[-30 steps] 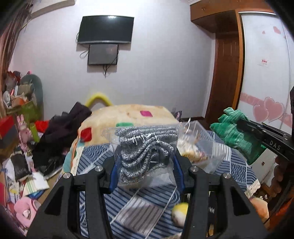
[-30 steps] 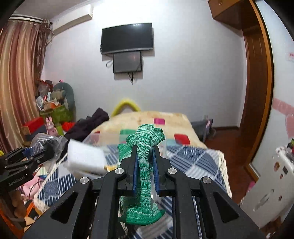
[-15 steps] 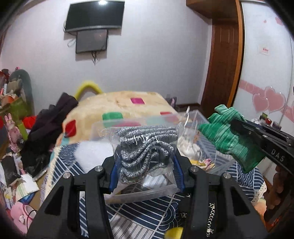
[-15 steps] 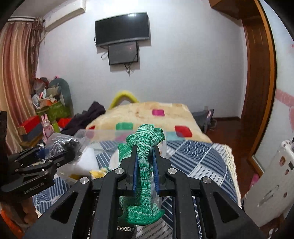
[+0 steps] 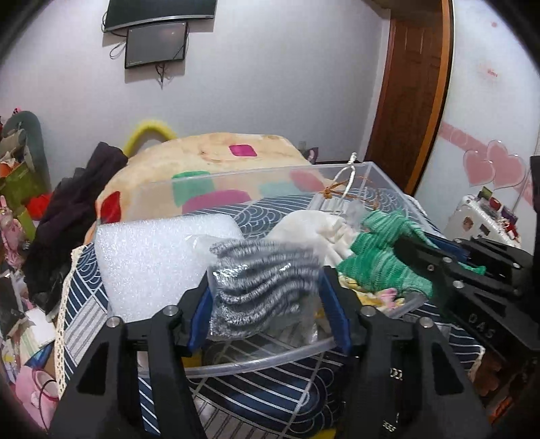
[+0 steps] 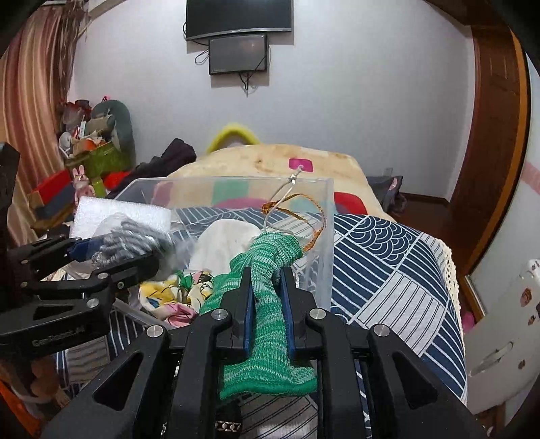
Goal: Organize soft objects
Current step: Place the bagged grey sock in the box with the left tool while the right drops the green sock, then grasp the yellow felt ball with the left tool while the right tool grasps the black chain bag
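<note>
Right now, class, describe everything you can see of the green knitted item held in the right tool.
The green knitted item looks like soft, stretchy wool in mottled light and dark green stripes. The right tool is shut on its middle, its blue-padded fingers pinching it narrow. Its far end points into the clear plastic box, above the white cloth; its near end flares and hangs loose. In the left view it sits beside the grey item.

We see home bedroom: bed [image 6: 388, 250] under navy patterned cover, beige blanket [image 6: 270, 162] with coloured squares at its far end, wall-mounted TV [image 6: 238, 15], striped curtain [image 6: 30, 111], wooden door [image 5: 411, 91], plush toys and clutter [image 6: 91, 131] piled in left corner.
</note>
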Demonstrator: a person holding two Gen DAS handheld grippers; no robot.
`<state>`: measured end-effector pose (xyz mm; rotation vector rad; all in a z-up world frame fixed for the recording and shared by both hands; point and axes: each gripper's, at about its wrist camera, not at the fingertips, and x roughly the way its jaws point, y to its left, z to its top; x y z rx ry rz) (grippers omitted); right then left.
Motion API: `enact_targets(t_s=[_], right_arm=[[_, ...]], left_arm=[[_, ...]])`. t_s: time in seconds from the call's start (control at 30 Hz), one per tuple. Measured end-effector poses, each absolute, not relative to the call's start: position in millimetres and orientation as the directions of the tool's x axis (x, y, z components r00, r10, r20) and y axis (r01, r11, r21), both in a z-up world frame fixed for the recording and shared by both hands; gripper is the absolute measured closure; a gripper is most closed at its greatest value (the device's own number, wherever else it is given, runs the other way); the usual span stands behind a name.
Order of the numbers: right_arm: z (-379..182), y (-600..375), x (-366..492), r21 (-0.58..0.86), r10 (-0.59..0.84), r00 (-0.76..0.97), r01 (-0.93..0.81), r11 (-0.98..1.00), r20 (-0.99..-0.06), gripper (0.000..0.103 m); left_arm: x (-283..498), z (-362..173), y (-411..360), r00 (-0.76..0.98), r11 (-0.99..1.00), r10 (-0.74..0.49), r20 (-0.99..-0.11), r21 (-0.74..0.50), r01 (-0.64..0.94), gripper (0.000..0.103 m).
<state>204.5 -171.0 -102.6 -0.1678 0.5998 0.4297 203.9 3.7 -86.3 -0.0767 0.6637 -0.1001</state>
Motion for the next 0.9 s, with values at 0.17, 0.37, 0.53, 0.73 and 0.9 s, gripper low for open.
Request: enact_targets(t_s=[0.17, 0.37, 0.53, 0.73, 0.9], right_arm=[[-99.5, -174.4, 204.4, -0.031, 0.335, 0.736, -0.435, 0.900, -0.588, 0.084], [-88.8, -184.6, 198.0, 0.004, 0.361, 0.737, -0.438, 0.899, -0.571, 0.069], [-70.1, -191.4, 183.0, 0.005, 0.377, 0.769, -0.438, 0.899, -0.516, 0.058], [-52.5, -193.6, 162.9, 0.005, 0.397, 0.798, -0.444, 0.896, -0.453, 0.045], [-51.3, -194.8, 148.0, 0.001, 0.411, 0.797, -0.458, 0.889, -0.442, 0.042]], left_arm=[[195.6, -80.5, -2.0, 0.792, 0.993, -0.114, -0.600, -0.091, 0.074, 0.025], [179.8, -66.2, -2.0, 0.816, 0.994, -0.101, -0.569, -0.090, 0.060, 0.012], [163.2, -49.5, 2.7, 0.842, 0.995, -0.081, -0.534, -0.088, 0.040, 0.005], [142.5, -32.1, 9.7, 0.865, 0.995, -0.068, -0.497, -0.100, 0.020, 0.002], [122.6, -30.0, 16.7, 0.866, 0.995, -0.058, -0.496, -0.104, 0.007, 0.001]])
